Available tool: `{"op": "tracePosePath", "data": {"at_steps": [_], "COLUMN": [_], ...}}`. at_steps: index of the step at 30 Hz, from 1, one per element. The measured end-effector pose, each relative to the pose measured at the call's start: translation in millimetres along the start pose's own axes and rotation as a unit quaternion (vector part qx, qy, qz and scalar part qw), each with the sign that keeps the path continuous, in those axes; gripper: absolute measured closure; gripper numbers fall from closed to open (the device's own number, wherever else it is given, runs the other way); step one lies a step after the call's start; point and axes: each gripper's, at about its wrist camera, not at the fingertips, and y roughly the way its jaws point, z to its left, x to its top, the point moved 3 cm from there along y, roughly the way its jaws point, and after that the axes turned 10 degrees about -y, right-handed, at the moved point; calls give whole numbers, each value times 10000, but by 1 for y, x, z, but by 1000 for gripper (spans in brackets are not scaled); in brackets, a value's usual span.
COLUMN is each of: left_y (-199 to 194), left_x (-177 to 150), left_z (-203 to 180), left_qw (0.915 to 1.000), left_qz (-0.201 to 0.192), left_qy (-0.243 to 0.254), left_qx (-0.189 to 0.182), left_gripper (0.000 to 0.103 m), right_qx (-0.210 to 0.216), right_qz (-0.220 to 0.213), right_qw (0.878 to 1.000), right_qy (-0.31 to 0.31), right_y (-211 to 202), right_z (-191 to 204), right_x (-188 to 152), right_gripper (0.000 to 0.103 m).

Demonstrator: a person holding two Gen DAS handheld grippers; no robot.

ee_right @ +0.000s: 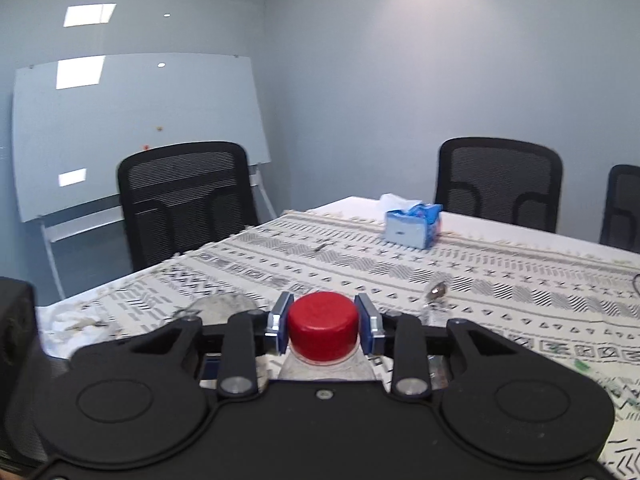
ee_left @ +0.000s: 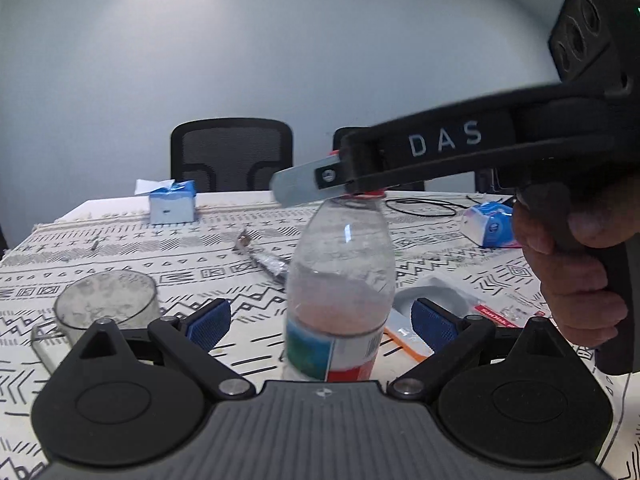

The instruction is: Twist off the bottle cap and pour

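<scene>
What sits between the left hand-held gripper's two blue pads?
In the left wrist view, the clear bottle stands upright between the open left hand-held gripper's pads, touching neither. The right hand-held gripper pinches its red cap.

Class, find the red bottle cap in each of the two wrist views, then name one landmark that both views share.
Left wrist view: red cap, upper middle, mostly hidden behind the right gripper.
Right wrist view: low centre, between the gripper's blue pads.
Shared landmark: the blue tissue box on the patterned cloth.
</scene>
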Motion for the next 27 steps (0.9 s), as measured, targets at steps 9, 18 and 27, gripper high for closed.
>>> {"op": "tracePosePath", "data": {"at_steps": [9,18,27], "left_y": [9,7,5], "left_x": [-10,-10,-10], "left_z": [-7,-11,-13], "left_qw": [9996,9995,9993], "left_qz": [-133,-177,-238], "left_qy": [249,204,232], "left_qx": [29,150,196], "left_gripper": [44,44,45], "right_qx": [110,-373,-547], "right_qz": [-168,-198,-307], "right_qw": [9998,9991,9979], "right_qy": [-25,-69,-140], "right_y": [-6,-4,-4], "right_z": [17,25,28], "right_x": [3,8,6], "right_gripper": [62,64,67]}}
